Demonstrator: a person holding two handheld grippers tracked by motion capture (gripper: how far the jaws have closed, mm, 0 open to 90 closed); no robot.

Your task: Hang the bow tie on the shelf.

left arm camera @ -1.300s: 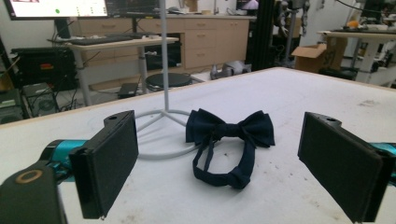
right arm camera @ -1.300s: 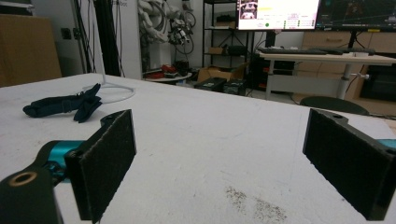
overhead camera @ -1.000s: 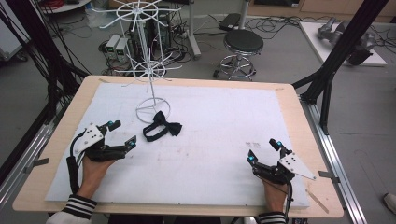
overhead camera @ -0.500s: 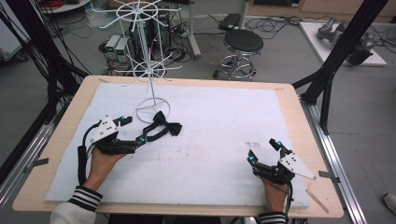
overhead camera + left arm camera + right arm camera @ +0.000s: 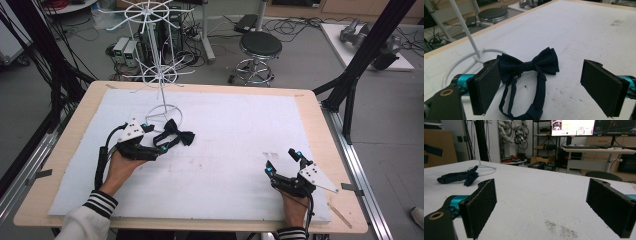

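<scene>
Nearest, wide bare white mat (image 5: 240, 150) lies between the grippers. Right gripper (image 5: 284, 161) rests by the near edge, jaws spread, empty. Left gripper (image 5: 159, 148) (jaws apart in its own view) has advanced since a second ago and now flanks the dark bow tie (image 5: 534, 63). Beyond stands the wire rack (image 5: 159, 65), its ring base just behind the tie.
</scene>
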